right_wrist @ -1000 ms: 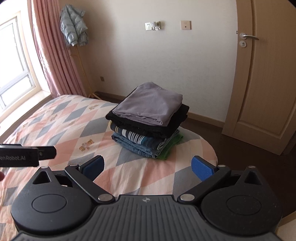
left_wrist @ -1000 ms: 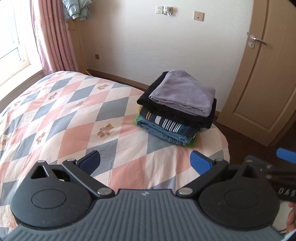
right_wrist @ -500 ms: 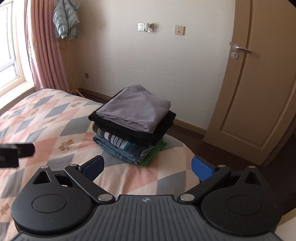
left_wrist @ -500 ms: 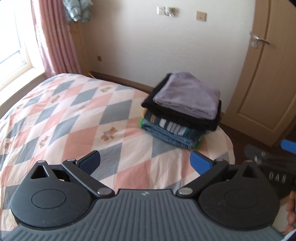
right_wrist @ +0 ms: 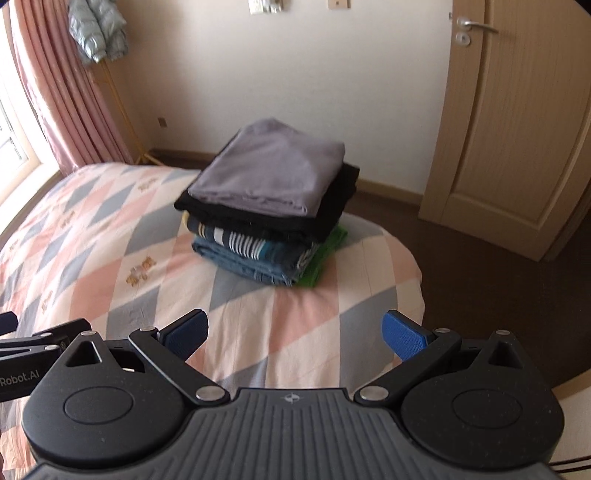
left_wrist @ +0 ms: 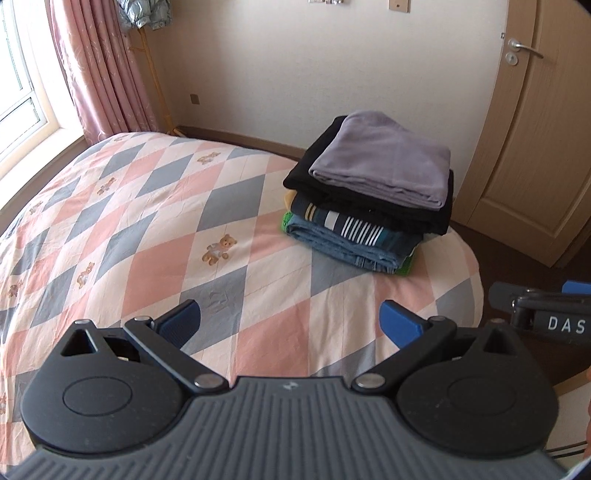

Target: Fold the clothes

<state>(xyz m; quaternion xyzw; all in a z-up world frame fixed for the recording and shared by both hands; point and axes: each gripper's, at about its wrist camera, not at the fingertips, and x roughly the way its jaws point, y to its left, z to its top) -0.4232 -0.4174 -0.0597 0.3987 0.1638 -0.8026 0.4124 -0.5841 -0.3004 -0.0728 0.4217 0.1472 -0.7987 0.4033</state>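
Observation:
A stack of folded clothes [left_wrist: 373, 199] sits near the far right corner of the bed: a grey piece on top, then black, striped, denim and green pieces. It also shows in the right wrist view [right_wrist: 269, 206]. My left gripper [left_wrist: 290, 323] is open and empty, held above the bedspread [left_wrist: 147, 229] short of the stack. My right gripper [right_wrist: 295, 334] is open and empty, also over the bed's near edge. The right gripper's body shows at the right edge of the left wrist view [left_wrist: 543, 314].
The bed carries a pink, grey and white diamond bedspread with small bears. A wooden door [right_wrist: 517, 129] stands to the right, dark floor [right_wrist: 498, 266] beside the bed. Pink curtains [left_wrist: 99, 70] and a window lie at the left. A jacket [right_wrist: 98, 29] hangs on a rack.
Both grippers have shifted with small changes of angle, the right one swinging left and back right. The stack has not moved. Both grippers stay open and empty.

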